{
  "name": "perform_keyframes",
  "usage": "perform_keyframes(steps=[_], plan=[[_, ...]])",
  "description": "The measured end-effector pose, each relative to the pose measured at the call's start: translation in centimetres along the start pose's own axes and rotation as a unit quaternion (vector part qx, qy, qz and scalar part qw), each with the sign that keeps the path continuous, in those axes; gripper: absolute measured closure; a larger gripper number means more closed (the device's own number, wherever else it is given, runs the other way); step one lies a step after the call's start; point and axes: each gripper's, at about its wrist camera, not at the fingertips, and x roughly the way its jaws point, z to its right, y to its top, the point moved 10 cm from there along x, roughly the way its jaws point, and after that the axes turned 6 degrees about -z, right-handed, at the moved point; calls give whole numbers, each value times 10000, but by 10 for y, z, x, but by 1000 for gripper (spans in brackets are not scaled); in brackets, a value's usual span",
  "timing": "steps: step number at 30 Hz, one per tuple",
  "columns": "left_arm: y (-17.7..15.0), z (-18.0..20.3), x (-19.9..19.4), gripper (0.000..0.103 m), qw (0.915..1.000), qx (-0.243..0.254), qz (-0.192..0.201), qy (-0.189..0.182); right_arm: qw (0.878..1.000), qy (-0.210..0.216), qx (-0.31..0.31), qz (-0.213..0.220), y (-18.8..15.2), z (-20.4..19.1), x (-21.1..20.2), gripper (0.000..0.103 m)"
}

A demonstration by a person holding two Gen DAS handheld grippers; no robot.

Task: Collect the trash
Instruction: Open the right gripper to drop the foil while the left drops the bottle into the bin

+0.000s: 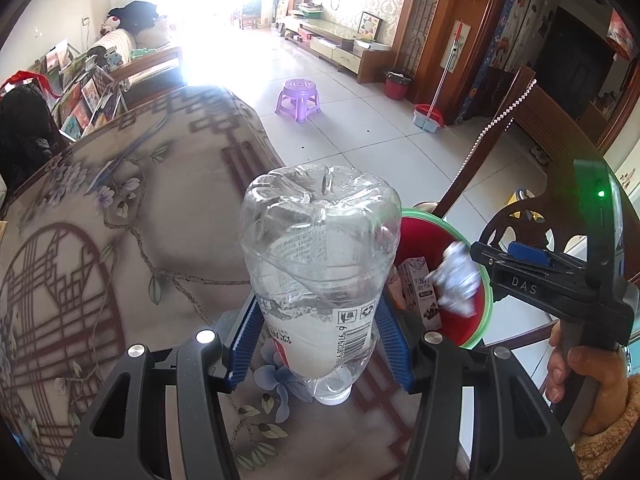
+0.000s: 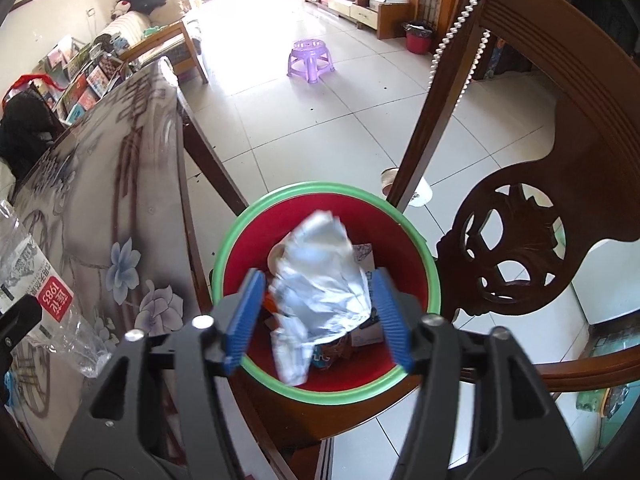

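My left gripper [image 1: 320,344] is shut on a clear plastic bottle [image 1: 320,264], its blue pads pressing both sides. The bottle is held cap-end toward the camera above the flowered tablecloth [image 1: 120,240], and its labelled side shows in the right wrist view [image 2: 36,280]. A red bin with a green rim [image 2: 224,256] stands on a wooden chair beside the table. My right gripper [image 2: 320,320] hangs over it, open. A crumpled silvery wrapper [image 2: 320,292], blurred, lies between the pads without being pressed. The left wrist view shows the right gripper [image 1: 486,258], the wrapper [image 1: 456,280] and a small carton [image 1: 420,296] in the bin.
The carved chair back [image 2: 520,260] rises right of the bin, with a string of white beads [image 2: 460,24] over it. A purple stool [image 2: 310,58] stands on the tiled floor beyond. A dustpan and broom [image 1: 430,114] and another red bin [image 1: 398,84] sit by the far wall.
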Motion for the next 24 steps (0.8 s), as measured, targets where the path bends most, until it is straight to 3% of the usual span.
perform_keyframes(steps=[9, 24], plan=[[16, 33, 6, 51, 9992, 209, 23, -338, 9994, -23, 283, 212, -6, 14, -22, 29], [42, 104, 28, 51, 9934, 778, -73, -842, 9962, -281, 700, 436, -16, 53, -48, 29]])
